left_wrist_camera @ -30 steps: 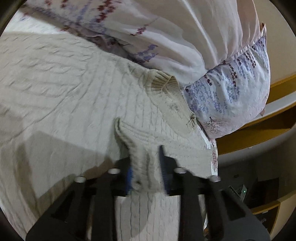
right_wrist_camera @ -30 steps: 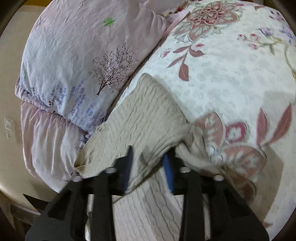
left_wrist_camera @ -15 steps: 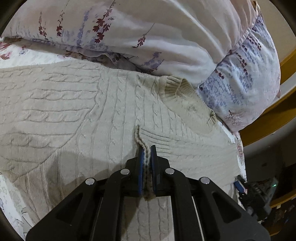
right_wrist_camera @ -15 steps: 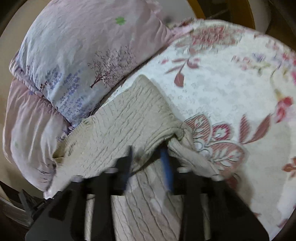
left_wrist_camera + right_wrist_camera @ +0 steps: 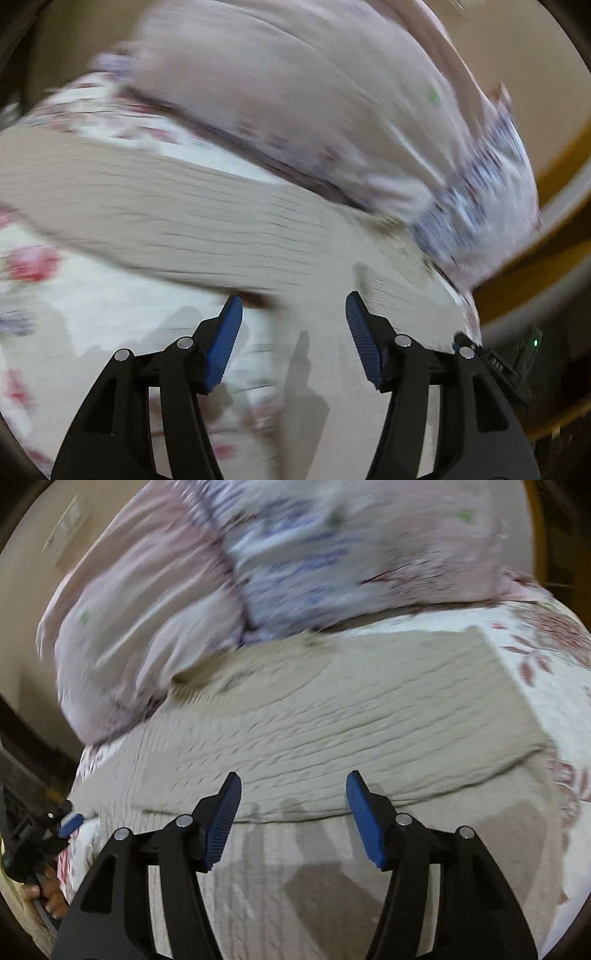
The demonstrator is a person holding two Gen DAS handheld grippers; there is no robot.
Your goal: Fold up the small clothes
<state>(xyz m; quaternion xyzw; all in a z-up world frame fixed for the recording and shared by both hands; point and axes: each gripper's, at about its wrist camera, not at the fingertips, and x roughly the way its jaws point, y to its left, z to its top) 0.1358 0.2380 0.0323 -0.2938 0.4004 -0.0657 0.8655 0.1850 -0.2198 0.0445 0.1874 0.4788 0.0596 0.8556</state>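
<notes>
The beige sweater lies folded on the bed, near the pillows. Both the left gripper and right gripper have just been opening; fingers stand wide, holding nothing.

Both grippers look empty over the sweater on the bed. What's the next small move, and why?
Probably bring both grippers down to the sweater's near folded edge and take it, to make the next fold. The left gripper and right gripper have just been opening, nothing sits between their jaws, and the sweater lies flat on the bedspread below the pillows, only partly folded.
</notes>
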